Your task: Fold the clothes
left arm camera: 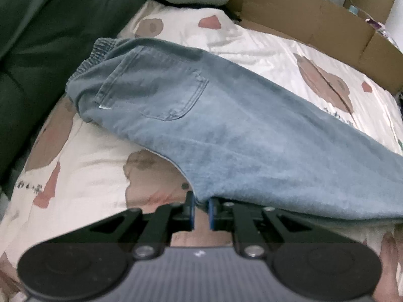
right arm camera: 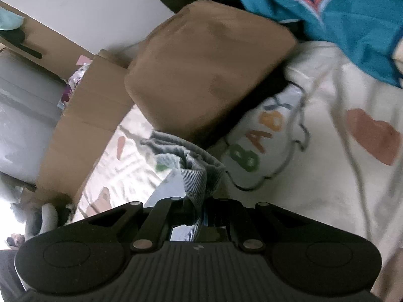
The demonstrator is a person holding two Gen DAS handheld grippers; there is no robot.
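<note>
Jeans (left arm camera: 226,115) lie across the bed sheet (left arm camera: 83,166), waistband toward the upper left, back pocket facing up; left claw (left arm camera: 201,207) is clenched on the near edge of the denim, blue pads pinching a fold. In the right wrist view, the right claw (right arm camera: 200,209) is clenched on a bunched strip of the same denim (right arm camera: 195,173), held above the sheet; picture blurred. Brown cushion (right arm camera: 206,68) and cardboard box (right arm camera: 83,125) lie beyond; a teal garment (right arm camera: 340,25) sits top right.

Cream bear-print bedsheet (left arm camera: 239,40), cardboard box (left arm camera: 314,22) alongside, dark sofa (left arm camera: 37,37).
</note>
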